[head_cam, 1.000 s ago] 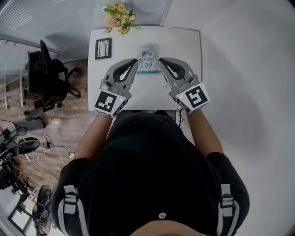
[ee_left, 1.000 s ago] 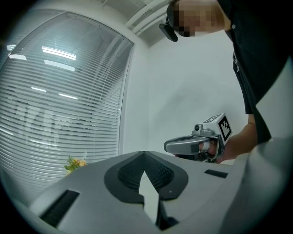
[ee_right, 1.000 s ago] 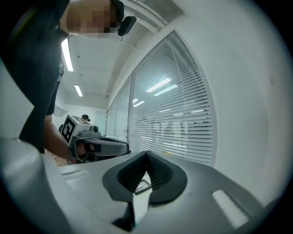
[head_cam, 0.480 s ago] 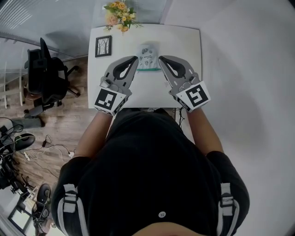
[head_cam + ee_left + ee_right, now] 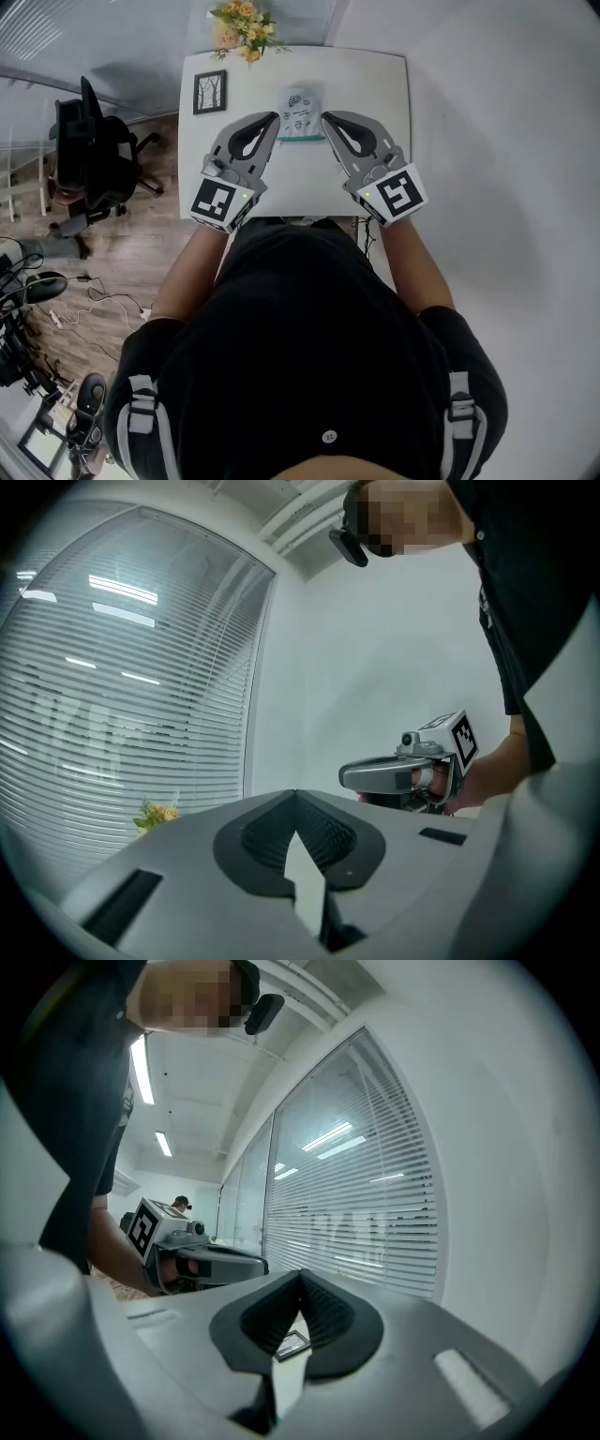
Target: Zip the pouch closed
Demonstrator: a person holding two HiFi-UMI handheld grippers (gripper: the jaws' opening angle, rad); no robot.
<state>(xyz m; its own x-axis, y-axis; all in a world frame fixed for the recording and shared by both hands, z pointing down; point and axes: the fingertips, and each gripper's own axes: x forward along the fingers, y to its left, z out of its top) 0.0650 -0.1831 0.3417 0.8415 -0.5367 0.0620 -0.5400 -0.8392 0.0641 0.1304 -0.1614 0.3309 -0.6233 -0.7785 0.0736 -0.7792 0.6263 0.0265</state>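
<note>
A small white pouch (image 5: 300,111) with dark prints lies flat on the white table (image 5: 375,84), its teal zip edge (image 5: 302,140) turned toward me. My left gripper (image 5: 275,119) hovers just left of the pouch and my right gripper (image 5: 325,119) just right of it, tips angled toward each other. Both are shut with nothing between the jaws. In the left gripper view the closed jaws (image 5: 295,795) point level at the right gripper (image 5: 398,773). In the right gripper view the closed jaws (image 5: 300,1275) face the left gripper (image 5: 202,1258). Neither gripper view shows the pouch.
A black picture frame (image 5: 210,96) stands at the table's left, and a bunch of flowers (image 5: 239,28) at its far edge. On the wooden floor to the left are an office chair (image 5: 94,159) and cables (image 5: 56,300). A white wall borders the table's right.
</note>
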